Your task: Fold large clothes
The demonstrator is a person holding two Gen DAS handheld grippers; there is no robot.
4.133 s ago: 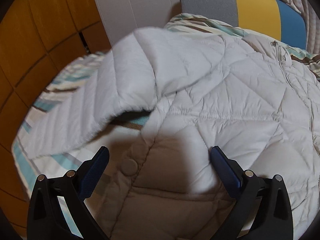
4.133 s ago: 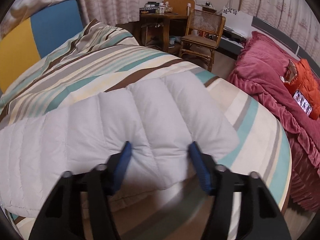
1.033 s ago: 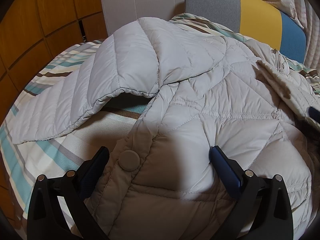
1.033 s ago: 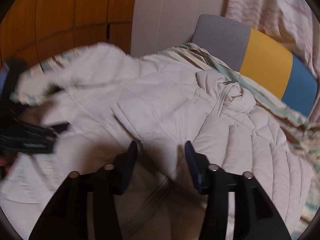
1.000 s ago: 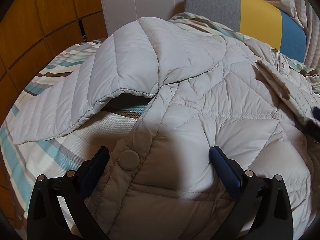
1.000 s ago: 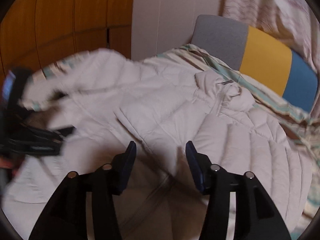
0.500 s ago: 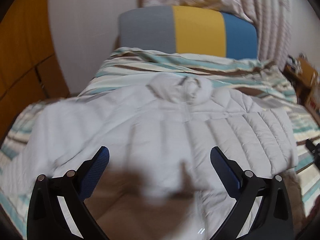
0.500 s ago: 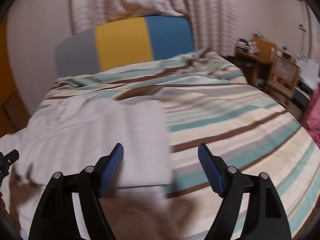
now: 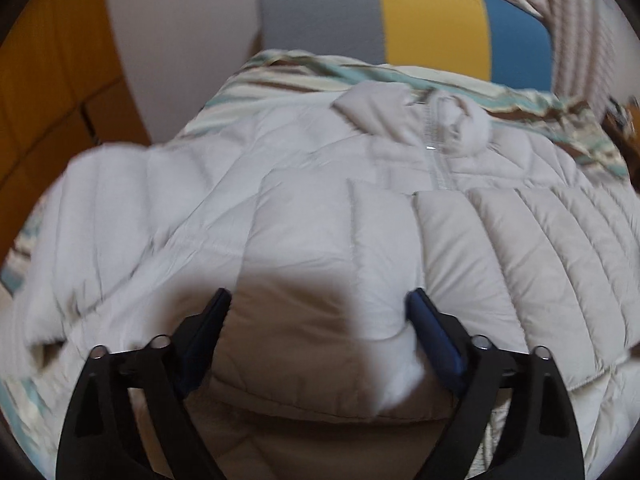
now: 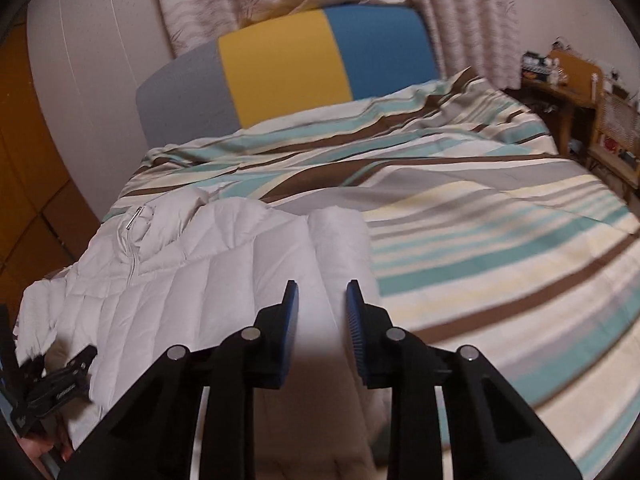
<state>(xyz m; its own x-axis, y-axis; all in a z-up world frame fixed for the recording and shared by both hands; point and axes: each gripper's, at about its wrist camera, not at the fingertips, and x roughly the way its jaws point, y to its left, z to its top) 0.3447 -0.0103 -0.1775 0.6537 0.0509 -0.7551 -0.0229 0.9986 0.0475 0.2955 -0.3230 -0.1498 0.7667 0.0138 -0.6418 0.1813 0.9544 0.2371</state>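
A pale quilted puffer jacket (image 9: 360,216) lies on the striped bed, zipper and collar (image 9: 436,128) toward the headboard, a sleeve folded across its front. My left gripper (image 9: 318,304) is open over the jacket's lower front, its blue fingers either side of a puffy fold. In the right wrist view the jacket (image 10: 192,276) lies at the left. My right gripper (image 10: 322,296) has its jaws close together around the jacket's right edge fold (image 10: 340,236), with a gap left between them. The left gripper's black body (image 10: 60,384) shows at the lower left.
The striped bedspread (image 10: 480,216) stretches to the right of the jacket. A grey, yellow and blue headboard (image 10: 288,72) stands at the far end, with curtains behind. Wooden furniture (image 10: 576,92) stands at the far right. Orange wardrobe panels (image 9: 44,80) are on the left.
Both grippers moved lower and closer to the jacket. My right gripper's jaws narrowed around the jacket's right edge. My left gripper's jaws narrowed a little.
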